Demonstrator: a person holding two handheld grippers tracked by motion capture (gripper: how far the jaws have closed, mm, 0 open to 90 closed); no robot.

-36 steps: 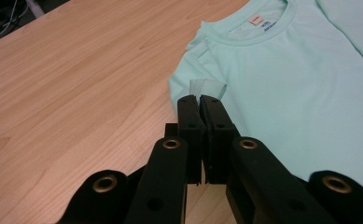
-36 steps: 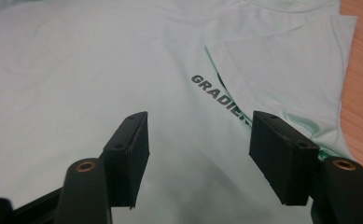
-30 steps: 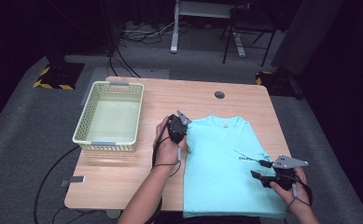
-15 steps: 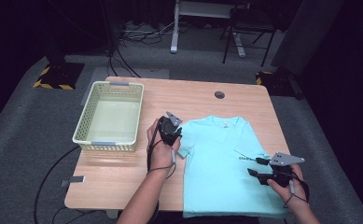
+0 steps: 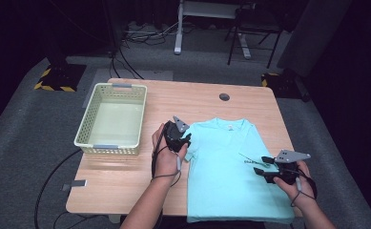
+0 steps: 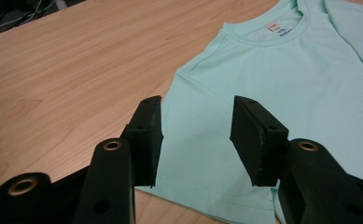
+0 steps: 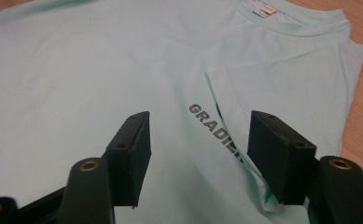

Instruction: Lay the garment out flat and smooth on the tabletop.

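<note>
A light turquoise T-shirt point(image 5: 231, 167) lies flat on the wooden table point(image 5: 183, 100), collar toward the far side. My left gripper point(image 5: 182, 138) hovers at the shirt's left sleeve point(image 6: 202, 186). Its jaws have just been opening and stand open with nothing pinched, only the sleeve's cloth below them point(image 6: 197, 135). My right gripper point(image 5: 260, 167) is open over the shirt's right side, its jaws having just closed a little. Between its jaws point(image 7: 195, 154) I see grey lettering point(image 7: 212, 126) and the right sleeve point(image 7: 286, 84) folded inward over the chest.
A pale yellow plastic basket point(image 5: 93, 145) stands on the table's left part. A round cable hole point(image 5: 224, 97) sits near the far edge. Bare wood lies in front of the basket. Chair and desk legs stand on the dark floor beyond the table.
The left hand shifted slightly left at the shirt's sleeve edge, and its jaws now stand apart. The right hand has stayed where it was.
</note>
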